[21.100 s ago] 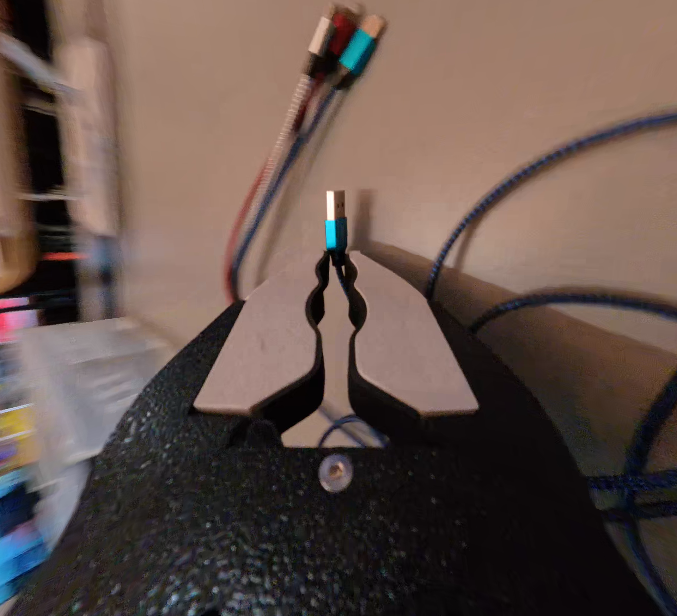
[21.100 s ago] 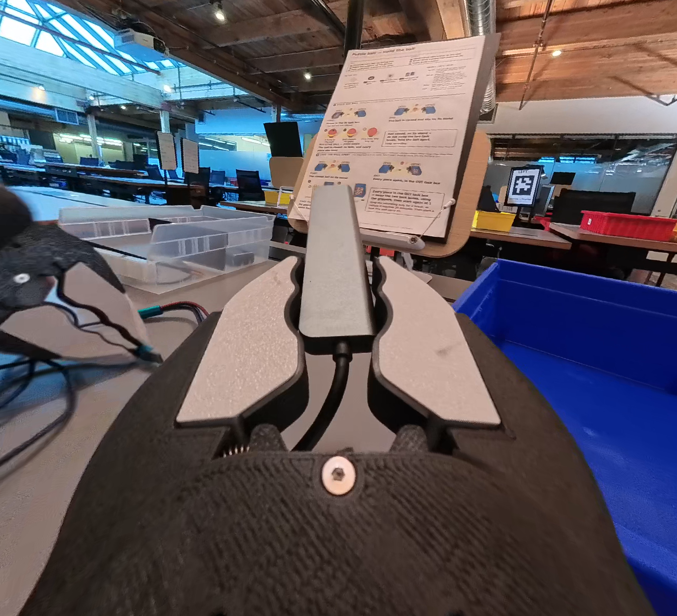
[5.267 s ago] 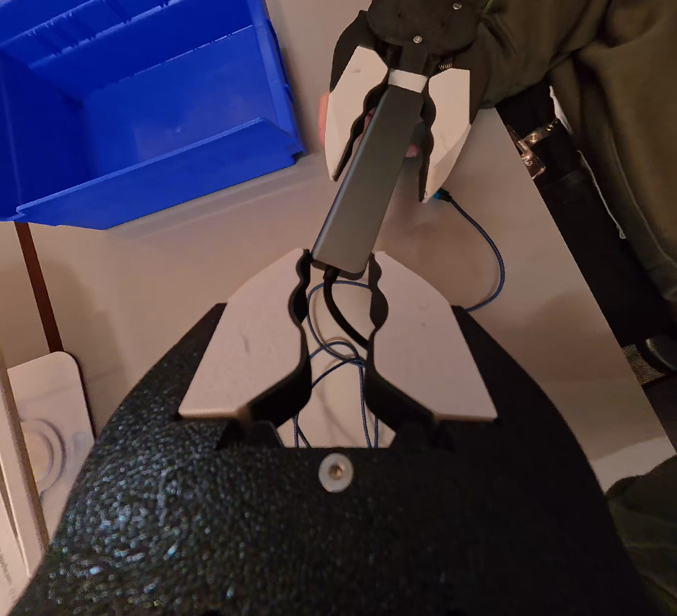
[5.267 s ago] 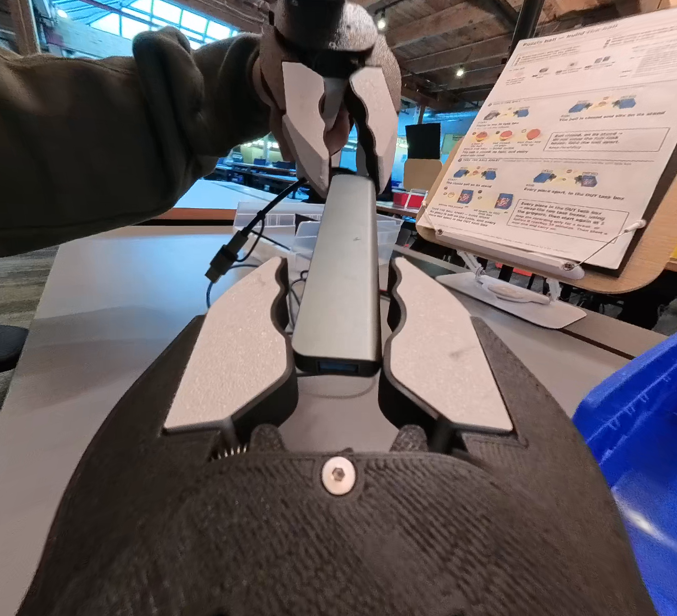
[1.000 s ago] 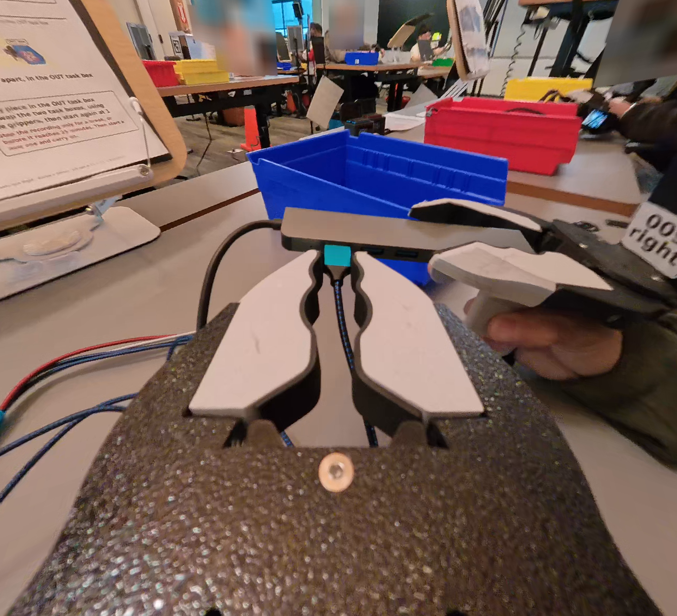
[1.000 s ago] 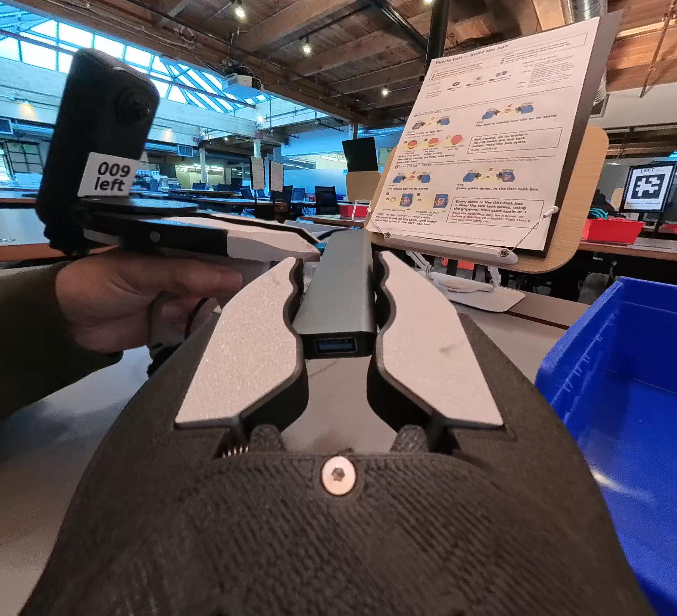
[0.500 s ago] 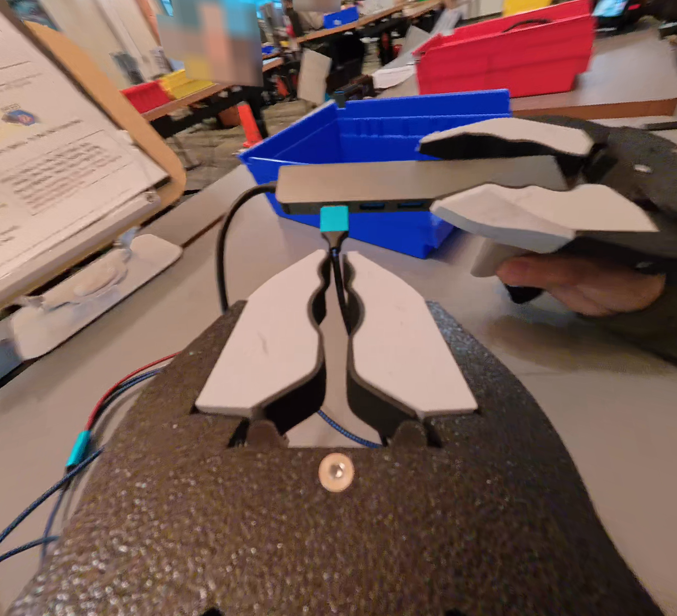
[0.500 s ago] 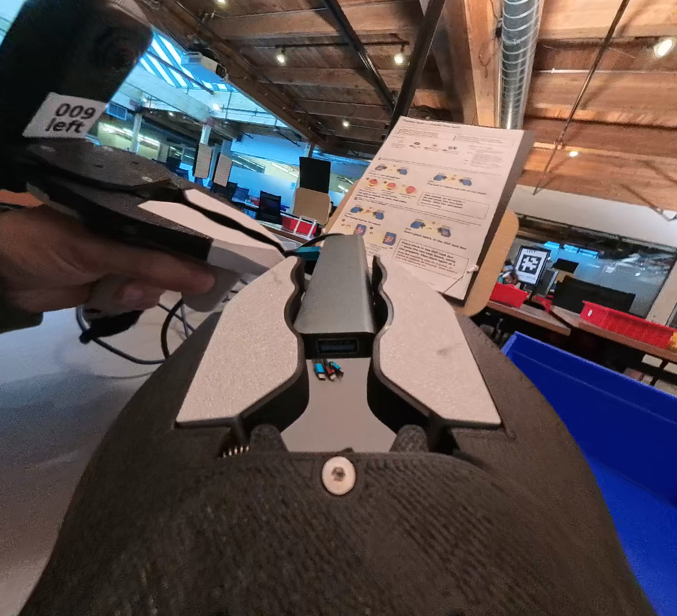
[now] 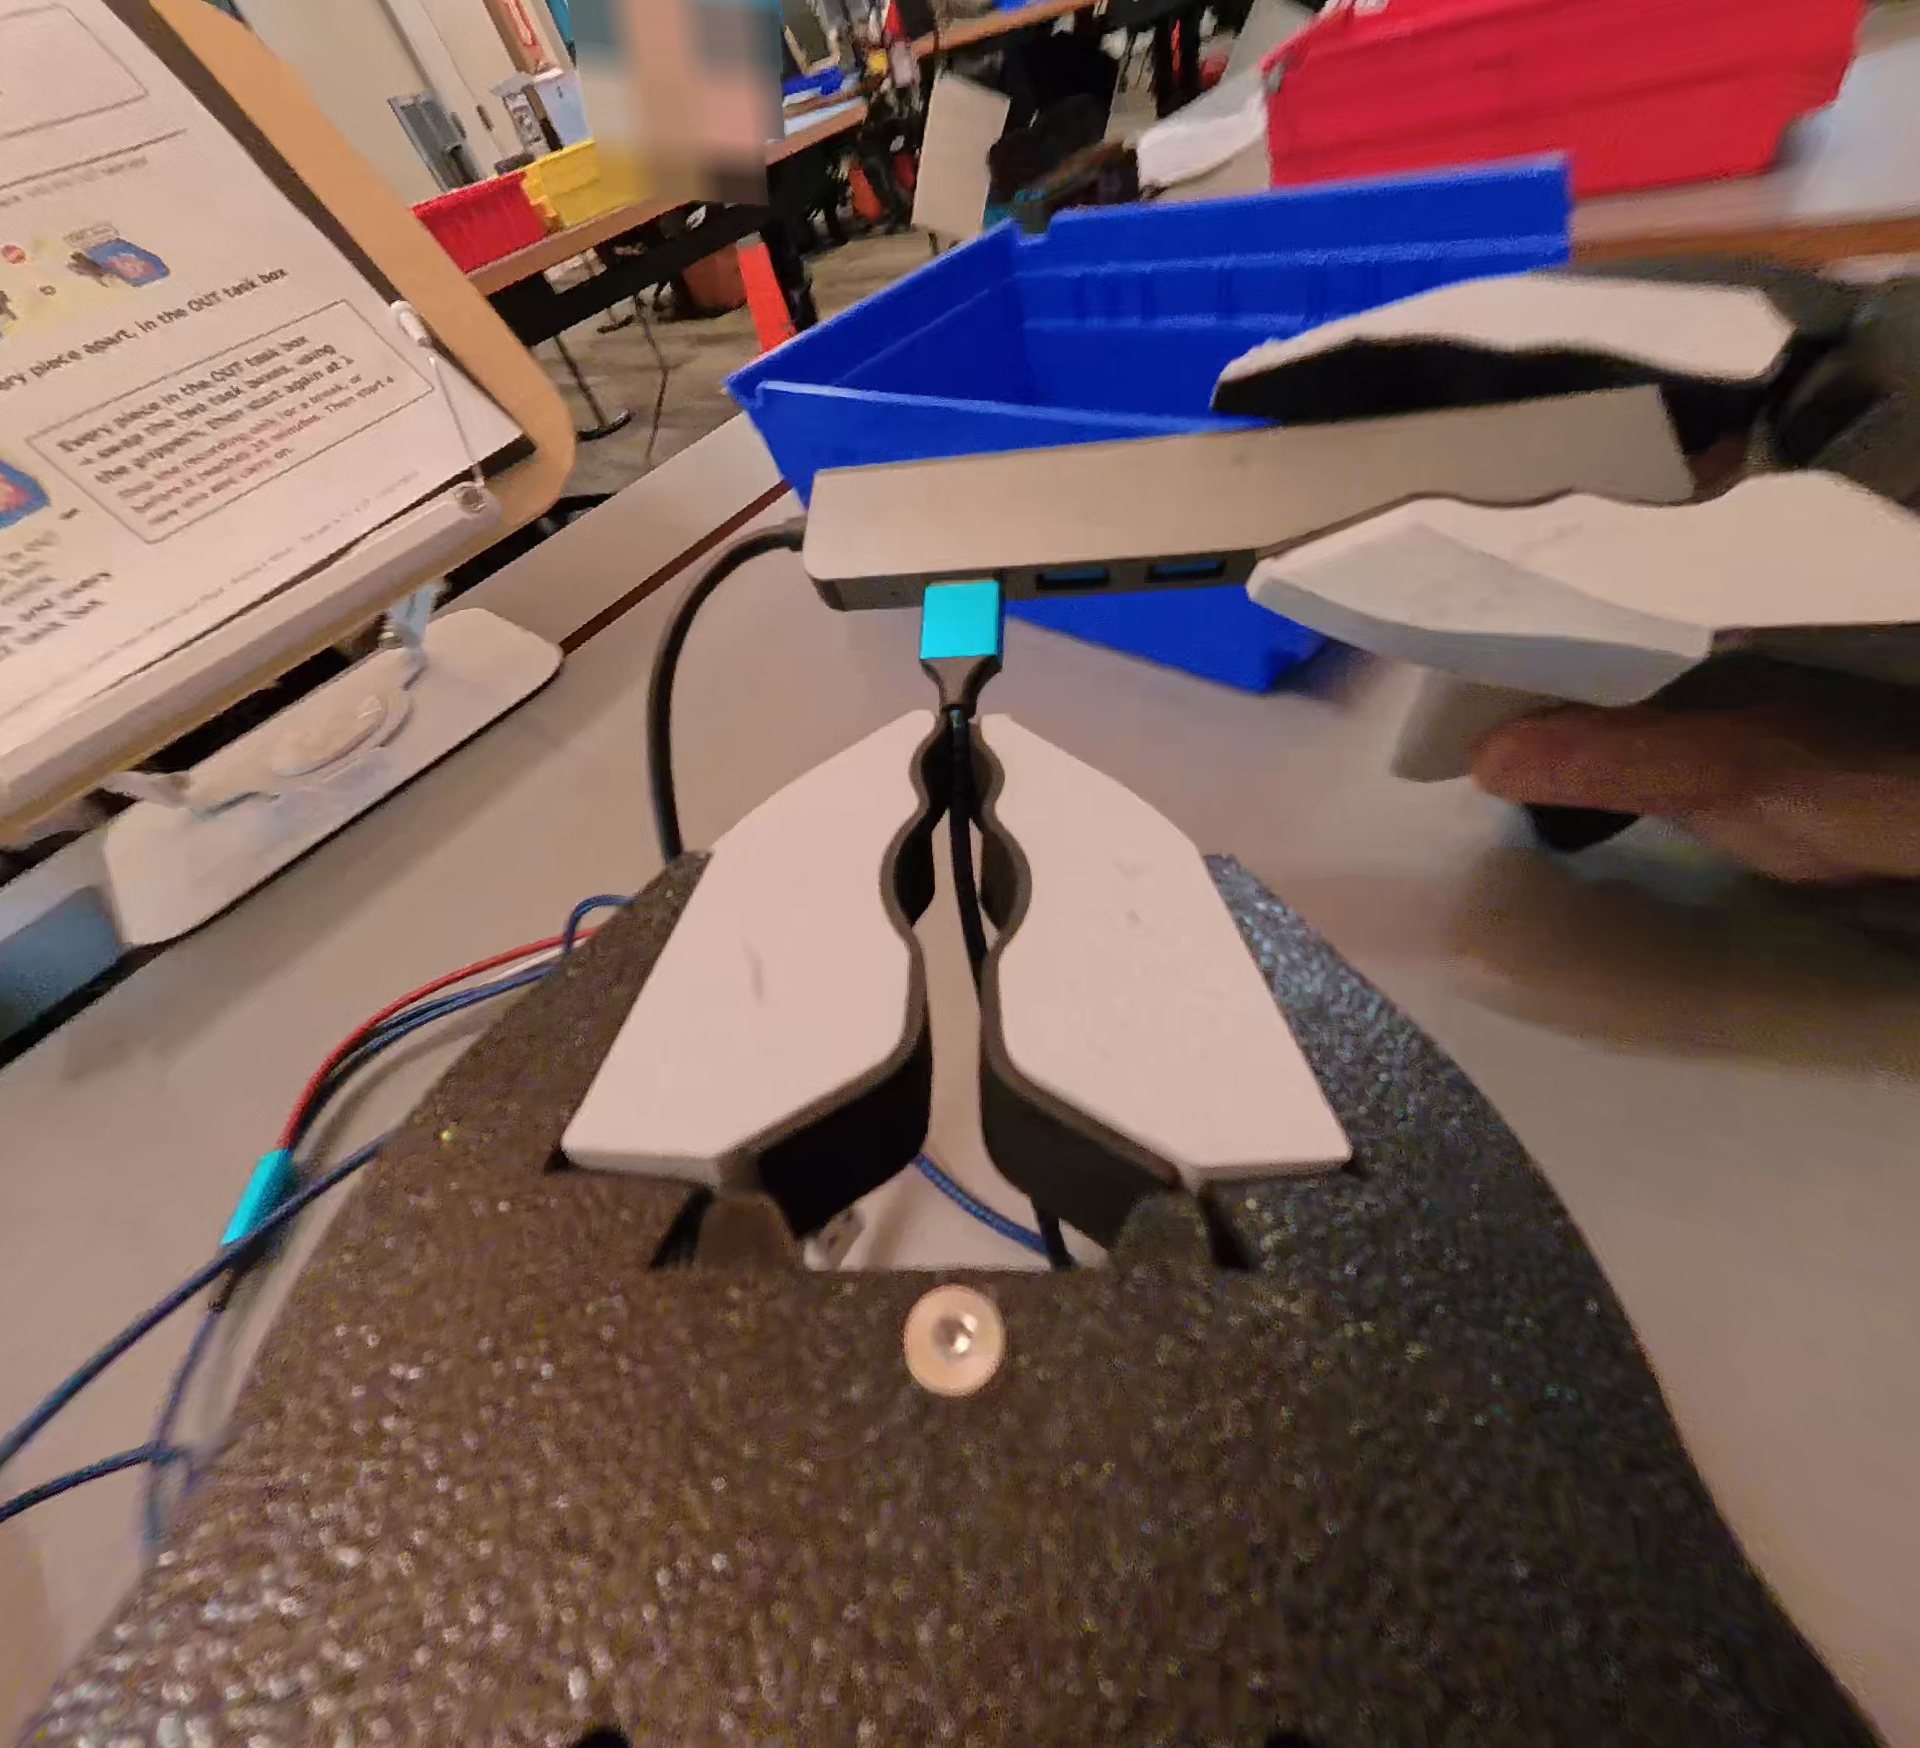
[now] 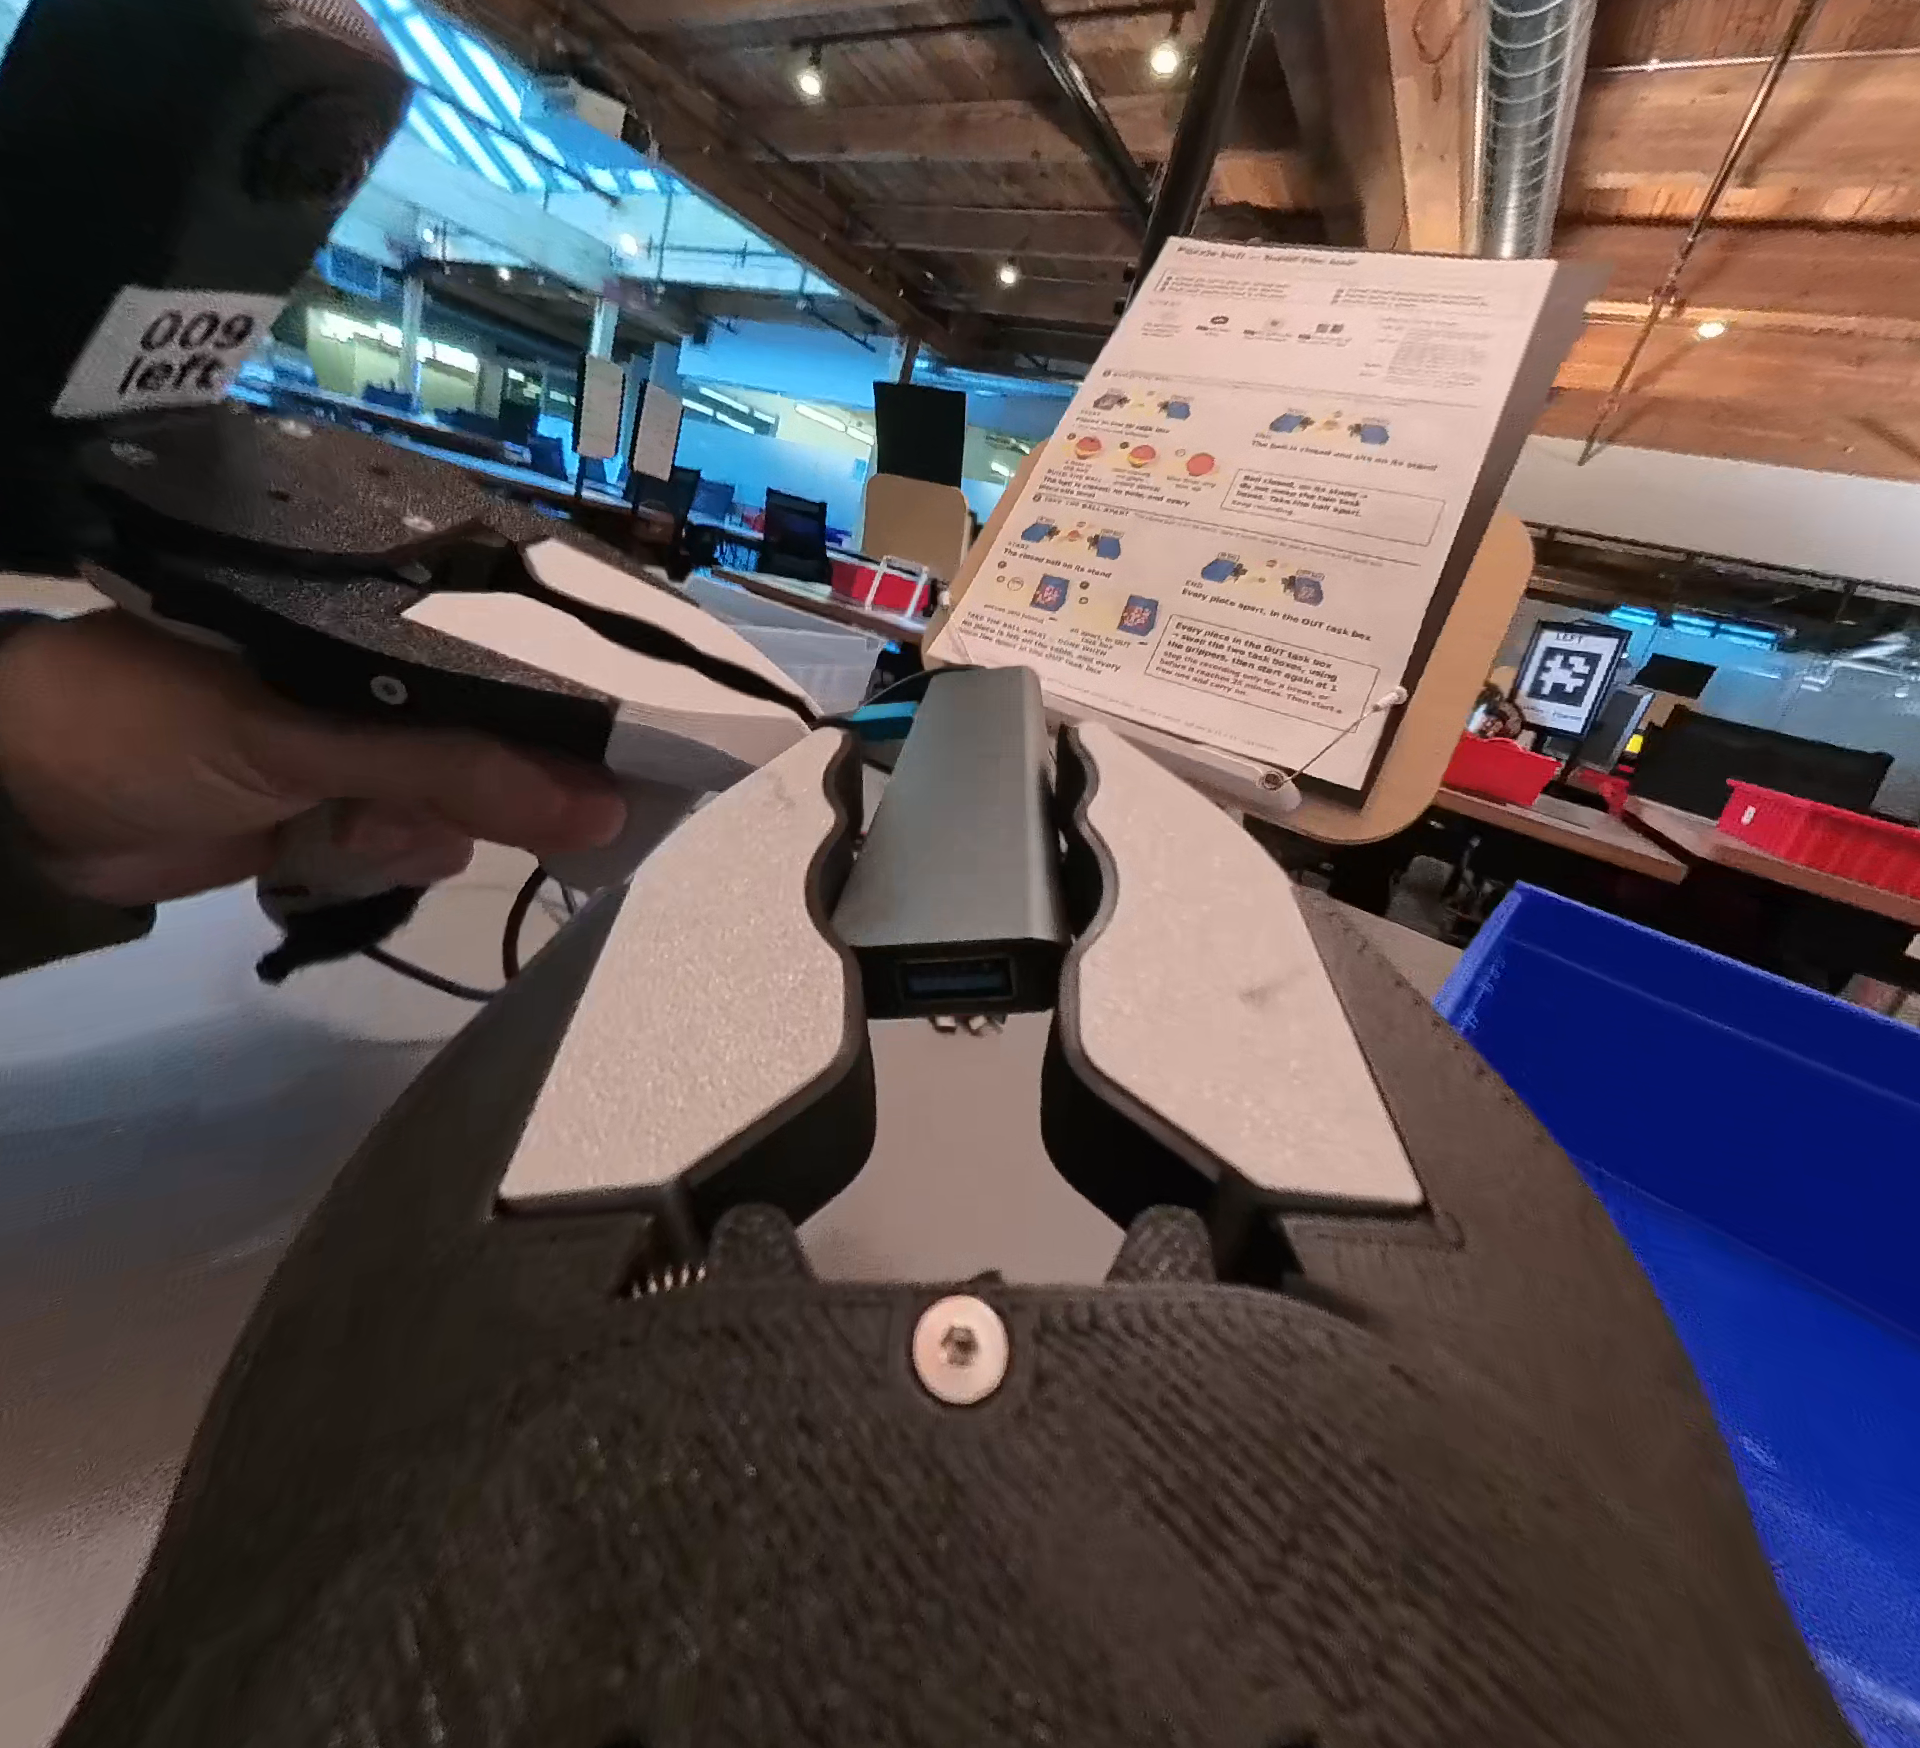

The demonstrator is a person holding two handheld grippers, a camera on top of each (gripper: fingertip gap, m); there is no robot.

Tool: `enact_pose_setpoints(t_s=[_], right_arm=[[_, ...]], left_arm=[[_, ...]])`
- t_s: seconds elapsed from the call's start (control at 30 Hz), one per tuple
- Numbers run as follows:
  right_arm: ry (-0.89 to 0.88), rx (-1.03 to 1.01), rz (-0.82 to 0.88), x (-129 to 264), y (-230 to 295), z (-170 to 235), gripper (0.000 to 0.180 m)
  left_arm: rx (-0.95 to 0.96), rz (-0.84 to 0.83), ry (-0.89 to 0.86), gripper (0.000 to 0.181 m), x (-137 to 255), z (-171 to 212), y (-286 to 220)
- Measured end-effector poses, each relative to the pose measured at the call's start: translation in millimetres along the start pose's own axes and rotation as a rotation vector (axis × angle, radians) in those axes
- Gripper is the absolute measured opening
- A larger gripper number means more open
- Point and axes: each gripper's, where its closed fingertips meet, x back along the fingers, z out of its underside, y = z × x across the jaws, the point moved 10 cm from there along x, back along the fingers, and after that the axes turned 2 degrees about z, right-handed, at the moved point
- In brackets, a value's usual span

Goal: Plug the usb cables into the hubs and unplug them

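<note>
The left gripper (image 9: pixel 957 730) has its fingers pressed together on a thin dark cable, just behind the teal plug (image 9: pixel 961 622). That plug sits in a side port of the grey hub (image 9: pixel 1195 503) beyond the fingertips. The right gripper (image 10: pixel 956 753) pinches the hub's other end. Farther off, a blue bin (image 9: pixel 1143 316) rests on the worktop (image 9: pixel 1558 1075).

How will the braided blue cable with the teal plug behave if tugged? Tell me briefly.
The braided blue cable looks floppy: it curves loosely behind the left gripper, so a tug probably takes up slack first. Its teal plug looks rigid and sits in the flat grey hub, so it likely resists until pulled straight.
</note>
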Motion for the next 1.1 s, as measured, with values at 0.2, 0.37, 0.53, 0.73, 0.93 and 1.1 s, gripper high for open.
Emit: enact_pose_setpoints(t_s=[0.2, 0.37, 0.53, 0.73, 0.93, 1.1], right_arm=[[-0.054, -0.101, 0.005, 5.2, -9.0, -1.3, 0.036], [-0.094, -0.211, -0.061, 8.6, -15.4, -1.9, 0.036], [-0.089, -0.182, 0.003, 9.5, -23.3, -8.3, 0.036], [-0.137, -0.017, 0.205, 12.2, -76.0, -74.8, 0.036], [0.018, 0.003, 0.535, 10.7, -176.3, -97.4, 0.036], [0.362, 0.000, 0.640, 6.3, -216.5, -33.8, 0.036]], left_arm=[[0.060, 0.121, -0.013, 0.023, 9.0, -10.0, 5.9], [0.089, 0.073, 0.011, 0.043, 45.8, -18.1, 41.6], [0.163, 0.166, 0.015, 0.058, 67.7, -15.0, 56.8], [0.041, 0.063, 0.162, 0.055, 73.3, -2.2, 64.4], [0.019, 0.033, 0.205, 0.051, 71.4, 3.8, 66.6], [0.030, 0.028, 0.206, 0.050, 72.4, 7.5, 69.4]])
